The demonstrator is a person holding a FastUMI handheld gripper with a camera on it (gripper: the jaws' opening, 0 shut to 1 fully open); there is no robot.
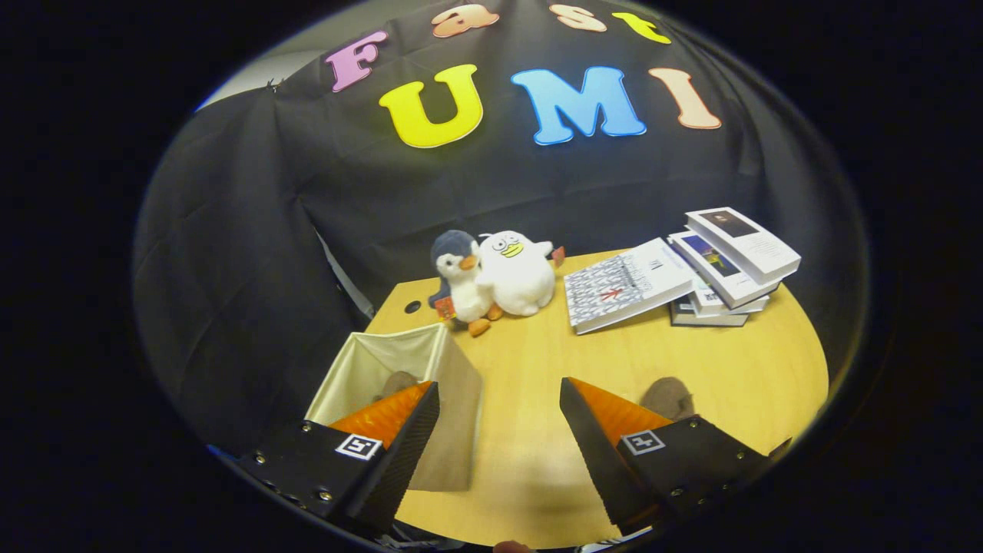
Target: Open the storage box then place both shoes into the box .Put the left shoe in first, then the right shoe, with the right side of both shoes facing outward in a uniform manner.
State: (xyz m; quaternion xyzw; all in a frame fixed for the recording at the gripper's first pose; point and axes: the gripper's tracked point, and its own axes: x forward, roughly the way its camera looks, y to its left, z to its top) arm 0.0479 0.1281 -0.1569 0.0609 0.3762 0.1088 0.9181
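Note:
An open beige fabric storage box [453,415] stands on the wooden table [530,346], partly behind my left finger. Inside it a brown, fuzzy shoe [397,381] peeks out just above that finger's tip; most of it is hidden. A second brown shoe [670,395] lies on the table just behind my right finger, also largely covered. My gripper [499,388] is open wide above the table, with nothing between its fingers. The box's right wall is beside the left finger.
Two plush toys, a grey penguin [459,280] and a white duck [516,273], sit at the table's far edge. A slanting stack of books [691,273] lies at the far right. Black cloth hangs behind the table.

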